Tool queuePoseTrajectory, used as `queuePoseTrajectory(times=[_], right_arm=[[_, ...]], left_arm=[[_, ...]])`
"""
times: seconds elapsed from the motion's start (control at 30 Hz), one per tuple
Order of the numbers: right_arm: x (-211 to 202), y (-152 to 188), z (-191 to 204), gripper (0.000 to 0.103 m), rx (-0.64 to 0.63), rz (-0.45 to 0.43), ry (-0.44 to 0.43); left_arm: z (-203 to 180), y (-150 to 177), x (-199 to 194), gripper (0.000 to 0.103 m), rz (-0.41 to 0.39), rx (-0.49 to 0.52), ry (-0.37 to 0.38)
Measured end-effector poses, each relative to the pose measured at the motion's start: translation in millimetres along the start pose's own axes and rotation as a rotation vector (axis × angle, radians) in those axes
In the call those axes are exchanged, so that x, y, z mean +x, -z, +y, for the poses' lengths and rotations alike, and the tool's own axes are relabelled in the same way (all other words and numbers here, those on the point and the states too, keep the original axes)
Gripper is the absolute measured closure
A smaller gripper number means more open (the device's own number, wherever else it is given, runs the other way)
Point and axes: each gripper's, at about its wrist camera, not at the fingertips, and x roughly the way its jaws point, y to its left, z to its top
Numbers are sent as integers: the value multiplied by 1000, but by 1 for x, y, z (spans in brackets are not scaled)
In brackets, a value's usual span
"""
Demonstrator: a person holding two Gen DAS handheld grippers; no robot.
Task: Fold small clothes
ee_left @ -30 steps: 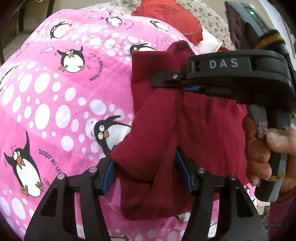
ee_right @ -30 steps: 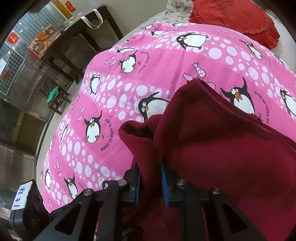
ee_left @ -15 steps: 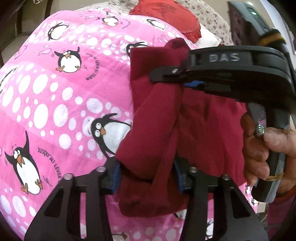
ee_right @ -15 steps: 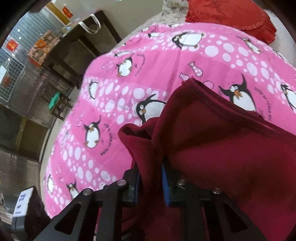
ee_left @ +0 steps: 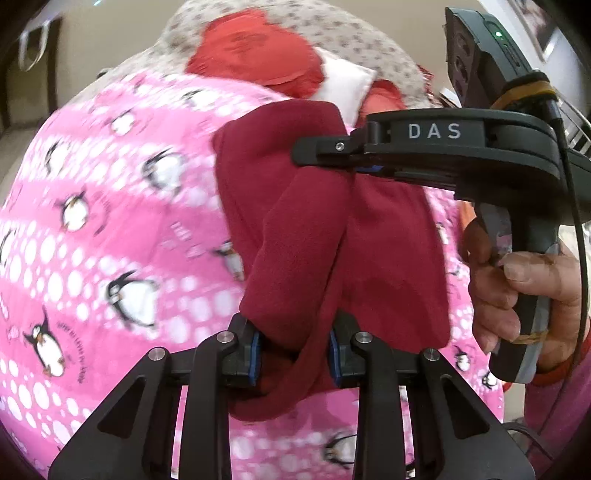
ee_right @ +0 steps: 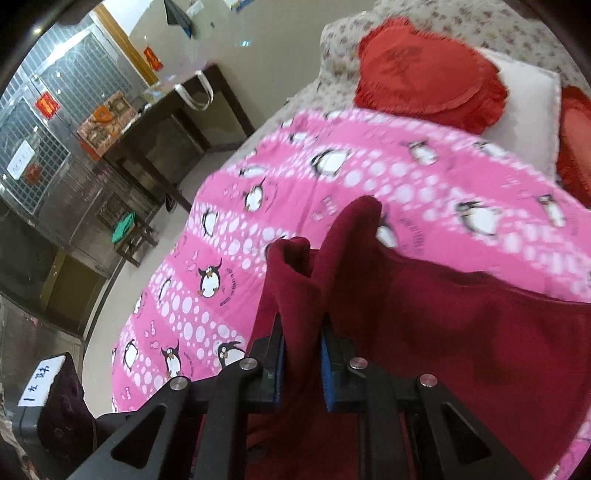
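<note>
The left tongs (ee_left: 294,352) are clamped on a bunched fold of a dark red garment (ee_left: 295,221), the cloth squeezed between the blue pads (ee_left: 255,350) and spilling out below them in a rounded lump. The right tongs (ee_right: 302,363) are likewise closed on a gathered edge of the same garment (ee_right: 443,332), with two peaks of fabric standing up just past their pads (ee_right: 327,373). In the left wrist view the right tongs (ee_left: 310,157) reach in from the right side, their tips pinching the garment higher up, and a bare hand (ee_left: 517,291) grips their handle. The garment is lifted and hangs between the two tongs above the bed, folded lengthwise so that one flap drapes over another.

Under it lies a pink blanket (ee_left: 110,221) printed with white dots and penguins, spread over the bed. At the head of the bed sit a round red cushion (ee_right: 428,74), a white pillow (ee_right: 524,99) beside it, and part of a second red cushion (ee_right: 576,140) at the right edge, all on a flowered bedspread (ee_right: 424,14). Beside the bed stands a dark wooden counter (ee_right: 170,125) carrying a printed box (ee_right: 103,122) and a bag with white handles (ee_right: 195,92). A small stool with a green seat (ee_right: 123,230) stands on the floor near it.
</note>
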Motion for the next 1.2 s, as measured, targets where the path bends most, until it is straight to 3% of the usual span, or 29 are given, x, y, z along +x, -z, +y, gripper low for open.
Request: queuePoseTrajectory(times=[0.37,0.53,0.6,0.7,0.77,0.83,0.93,1.0,1.03,1.1,1.2], right_arm=[[-104,43,-105,89,126,-116,76],[-109,74,-156,89,207,-105,150],[-98,84,-174,89,244,-90,174],[-80,95,-192,88,297,-87,176],[-82,100,-201,87,336,-101,150],[-90,105,-204,85,371,-101,134],[-110,118,-198,80,379,-102,85],[-117,127,-188,54,367,-109,54],[-120,133,-183,49,365,-122,42],[-117,137,-174,48,357,-125,23],[-104,138,-160,48,327,-94,-6]], left_arm=[[-120,-8,41,77,48,190,78],[-162,1,89,77,105,250,56],[-167,5,103,77,124,258,45],[-171,8,108,66,151,246,73],[-167,7,97,49,168,217,133],[-159,5,77,41,153,215,154],[-149,5,49,40,101,250,130],[-136,3,42,40,71,262,48],[-129,3,42,40,57,264,6],[-116,2,53,40,63,239,-43],[-107,17,73,40,122,193,-29]])
